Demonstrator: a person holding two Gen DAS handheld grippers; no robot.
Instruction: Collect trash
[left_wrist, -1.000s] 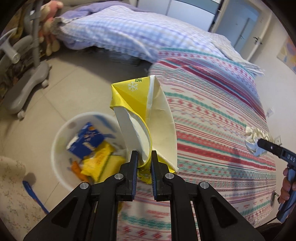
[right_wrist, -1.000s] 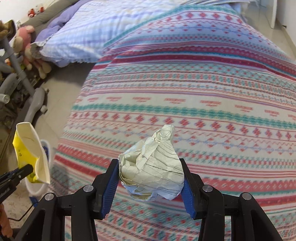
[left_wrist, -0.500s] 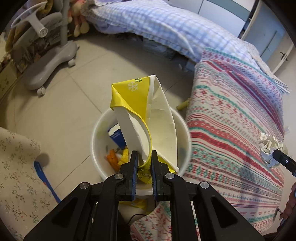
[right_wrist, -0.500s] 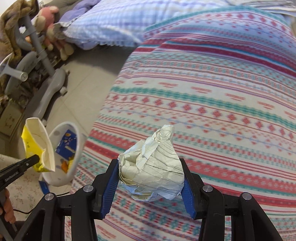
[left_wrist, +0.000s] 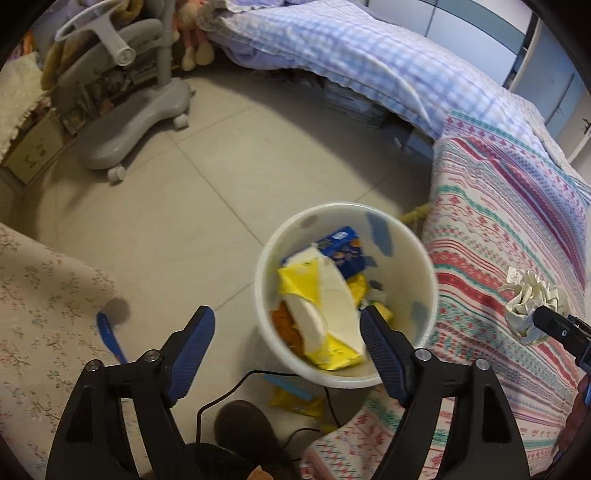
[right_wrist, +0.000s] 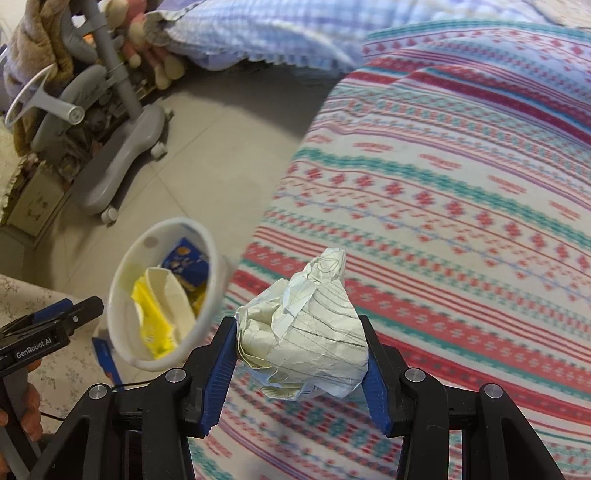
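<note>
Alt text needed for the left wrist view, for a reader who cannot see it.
The open left tool hangs over a white bin where a yellow wrapper lies on other trash. At right, the right tool grips crumpled paper above a striped bedspread.

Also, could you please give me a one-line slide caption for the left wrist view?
Open left gripper above white bin holding yellow wrapper; right gripper grips crumpled paper.

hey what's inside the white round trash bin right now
The white round plastic bin holds a yellow-and-white folded wrapper on top, a blue snack box behind it, and something orange. The wrapper covers whatever lies deeper.
</note>
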